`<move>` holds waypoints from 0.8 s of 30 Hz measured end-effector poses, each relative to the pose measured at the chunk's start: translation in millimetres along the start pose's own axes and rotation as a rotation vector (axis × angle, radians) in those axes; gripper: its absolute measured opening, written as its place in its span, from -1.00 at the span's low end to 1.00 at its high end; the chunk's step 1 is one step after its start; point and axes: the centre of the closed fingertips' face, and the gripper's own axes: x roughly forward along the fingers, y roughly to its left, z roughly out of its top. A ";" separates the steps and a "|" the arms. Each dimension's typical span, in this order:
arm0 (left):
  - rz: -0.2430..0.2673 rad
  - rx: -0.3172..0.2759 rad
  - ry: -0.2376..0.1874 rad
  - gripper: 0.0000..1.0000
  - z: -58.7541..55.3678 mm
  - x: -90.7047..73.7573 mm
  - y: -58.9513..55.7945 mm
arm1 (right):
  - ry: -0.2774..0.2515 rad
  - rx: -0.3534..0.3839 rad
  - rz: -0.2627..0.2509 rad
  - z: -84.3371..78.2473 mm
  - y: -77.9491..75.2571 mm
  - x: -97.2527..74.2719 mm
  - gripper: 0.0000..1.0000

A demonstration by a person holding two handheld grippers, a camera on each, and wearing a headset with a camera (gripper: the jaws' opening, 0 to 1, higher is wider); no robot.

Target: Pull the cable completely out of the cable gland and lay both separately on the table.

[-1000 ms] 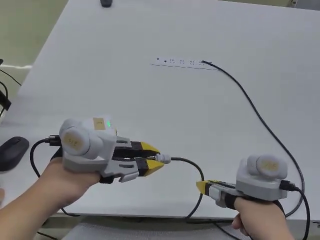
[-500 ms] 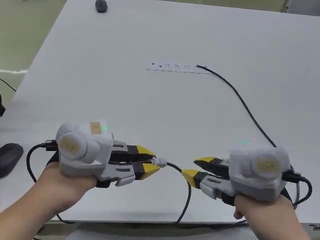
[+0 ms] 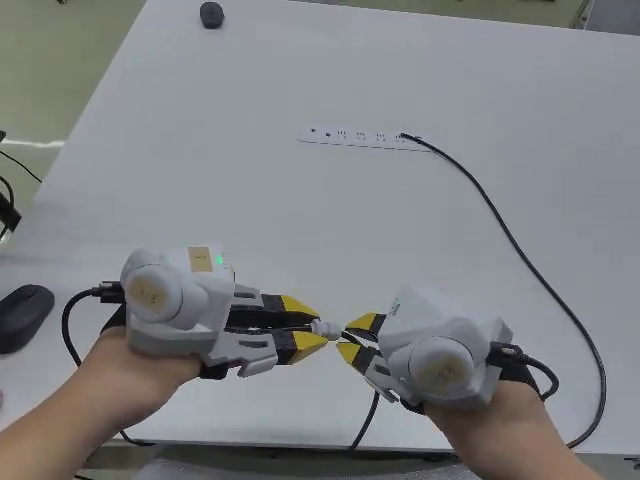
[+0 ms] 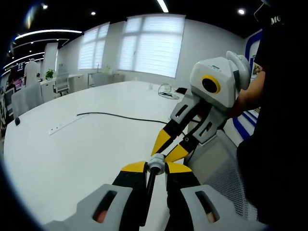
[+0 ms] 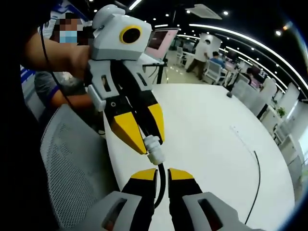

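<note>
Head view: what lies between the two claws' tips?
The white gland and a short stretch of black cable, as the right gripper view also shows.

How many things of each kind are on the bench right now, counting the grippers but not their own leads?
Grippers: 2, the left gripper and the right gripper
cable gland: 1
Black cables: 2, the gland's cable and the strip's cord
power strip: 1
Dark mouse-like objects: 2, the far one and the near left one
Total: 8
</note>
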 end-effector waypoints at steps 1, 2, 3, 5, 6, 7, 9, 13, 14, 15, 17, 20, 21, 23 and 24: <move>0.007 0.002 -0.003 -0.70 0.3 -0.2 0.6 | 0.000 0.000 0.004 0.2 0.7 0.3 -0.99; 0.006 -0.006 -0.002 -0.70 0.0 -0.3 0.3 | 0.000 -0.003 0.003 0.3 0.4 0.2 -1.00; 0.007 -0.007 -0.004 -0.70 0.4 -0.6 0.1 | -0.006 0.005 0.002 0.9 -0.2 -1.2 -1.00; 0.008 -0.008 -0.012 -0.70 1.4 -1.2 -0.7 | -0.026 0.039 0.007 0.9 -1.1 -2.7 -1.00; 0.007 -0.007 -0.014 -0.70 1.8 -1.0 -1.3 | -0.030 0.053 0.006 0.6 -1.2 -4.1 -1.00; 0.008 -0.006 -0.016 -0.70 2.4 -0.5 -1.9 | -0.032 0.059 0.005 0.2 -1.6 -4.7 -1.00; 0.007 -0.005 -0.017 -0.70 2.9 1.2 -4.1 | -0.030 0.068 0.005 -1.3 -0.9 -5.4 -1.00; 0.009 -0.005 -0.016 -0.70 3.8 3.1 -6.0 | -0.026 0.091 0.000 -5.4 -1.5 -6.3 -1.00; 0.010 -0.002 -0.015 -0.70 4.1 3.1 -6.4 | -0.027 0.108 -0.001 -6.6 -2.2 -7.0 -1.00; 0.011 -0.002 -0.015 -0.70 4.4 2.7 -6.7 | -0.027 0.120 0.000 -7.2 -2.5 -7.5 -1.00; 0.013 0.002 -0.015 -0.70 4.8 1.8 -6.9 | -0.022 0.127 -0.001 -9.4 -2.3 -7.9 -1.00; 0.019 -0.002 -0.018 -0.70 5.1 -0.2 -5.9 | -0.010 0.152 -0.006 -16.1 -4.3 -8.5 -1.00; 0.020 -0.002 -0.018 -0.70 5.1 -0.5 -5.8 | -0.009 0.158 -0.007 -17.2 -4.8 -8.7 -1.00; 0.025 -0.008 -0.022 -0.70 5.3 -1.6 -5.9 | -0.006 0.184 -0.009 -21.8 -6.5 -9.6 -1.00; 0.025 -0.009 -0.024 -0.70 5.5 -2.1 -6.4 | -0.005 0.199 -0.009 -24.5 -7.1 -10.9 -1.00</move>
